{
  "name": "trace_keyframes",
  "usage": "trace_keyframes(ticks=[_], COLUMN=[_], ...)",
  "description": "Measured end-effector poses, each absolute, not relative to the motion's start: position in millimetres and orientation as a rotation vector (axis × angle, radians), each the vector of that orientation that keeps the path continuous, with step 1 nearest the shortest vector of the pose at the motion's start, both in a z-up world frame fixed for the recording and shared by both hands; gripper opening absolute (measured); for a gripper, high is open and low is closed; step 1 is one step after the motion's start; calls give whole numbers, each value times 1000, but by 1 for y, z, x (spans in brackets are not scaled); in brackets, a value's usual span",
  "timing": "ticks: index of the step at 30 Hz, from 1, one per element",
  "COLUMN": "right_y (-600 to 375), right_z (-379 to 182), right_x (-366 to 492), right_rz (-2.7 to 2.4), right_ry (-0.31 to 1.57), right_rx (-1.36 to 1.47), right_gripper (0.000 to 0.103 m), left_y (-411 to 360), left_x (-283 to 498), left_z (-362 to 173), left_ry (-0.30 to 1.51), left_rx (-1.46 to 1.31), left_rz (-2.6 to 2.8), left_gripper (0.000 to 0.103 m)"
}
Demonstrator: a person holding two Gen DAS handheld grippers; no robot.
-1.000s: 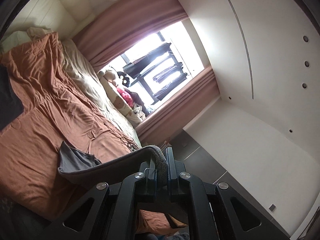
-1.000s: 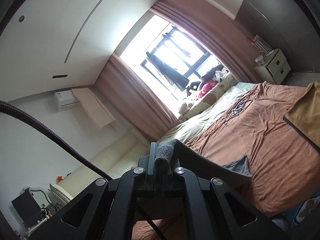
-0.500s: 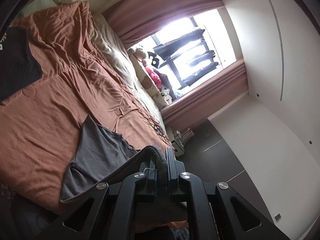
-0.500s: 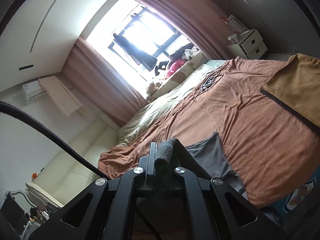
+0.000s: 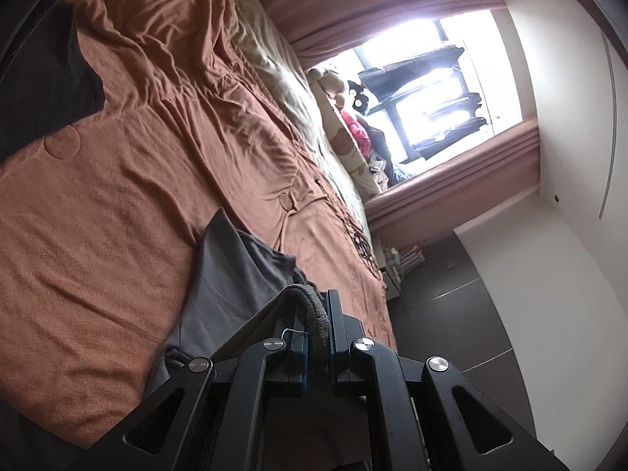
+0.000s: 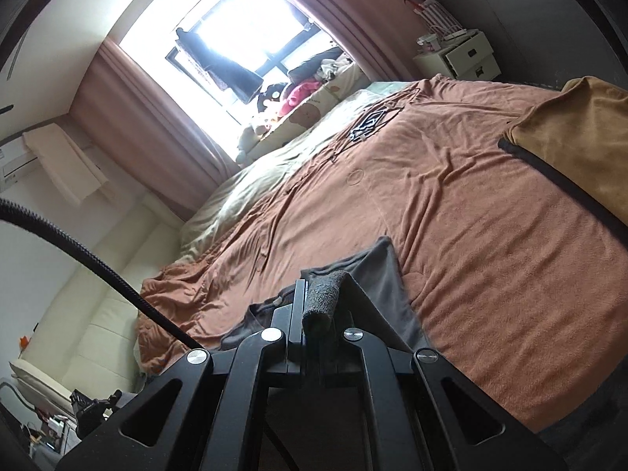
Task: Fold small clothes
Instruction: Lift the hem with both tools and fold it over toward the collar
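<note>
A small dark grey garment [image 5: 231, 274] lies partly spread on the brown bedspread [image 5: 110, 204], its far end resting on the bed. My left gripper [image 5: 320, 314] is shut on a thick hem of the garment at its near end. In the right wrist view the same grey garment [image 6: 382, 274] trails from my right gripper [image 6: 318, 306], which is shut on another thick rolled hem. Both grippers hover low over the near edge of the bed. The cloth between the two grips is hidden under the gripper bodies.
A black garment [image 5: 43, 90] lies at the far left of the bed. A tan cloth with a black edge [image 6: 577, 149] lies at the right. Stuffed toys and pillows [image 6: 298, 102] line the window side. A white nightstand [image 6: 459, 55] stands beyond the bed. A black cable [image 6: 78, 251] crosses the right view.
Both grippers have come down toward the bed with the grey garment. More of it now lies spread on the bedspread, and the views tilted from the ceiling toward the bed.
</note>
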State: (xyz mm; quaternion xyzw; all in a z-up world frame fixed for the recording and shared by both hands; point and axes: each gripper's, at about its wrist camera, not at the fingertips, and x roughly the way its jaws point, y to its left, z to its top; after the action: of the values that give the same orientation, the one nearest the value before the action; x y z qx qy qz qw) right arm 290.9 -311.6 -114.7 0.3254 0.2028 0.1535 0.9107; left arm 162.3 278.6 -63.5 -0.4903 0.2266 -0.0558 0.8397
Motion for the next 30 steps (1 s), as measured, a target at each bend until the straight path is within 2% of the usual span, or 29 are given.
trace_keyframes(ticks=[15,26,29,30], right_y=[-295,-274,-267,-264], right_z=[-75,-126,-126,-125], right_x=[373,443,452,454], right_rz=[273,189,173,168], right_ry=[498,667,706,719], right_rx=[654,641,618,607], right_gripper=[0,1,4,13], left_y=[301,304,302,302], left_x=[260,311,317,318], left_z=[-55,-124,-133,-134], left_ry=[534,654,701,716], left_rx=[-1022,-1015,-995,-987], left_rz=[-31,122,145,155], left_gripper=[7,7,7,8])
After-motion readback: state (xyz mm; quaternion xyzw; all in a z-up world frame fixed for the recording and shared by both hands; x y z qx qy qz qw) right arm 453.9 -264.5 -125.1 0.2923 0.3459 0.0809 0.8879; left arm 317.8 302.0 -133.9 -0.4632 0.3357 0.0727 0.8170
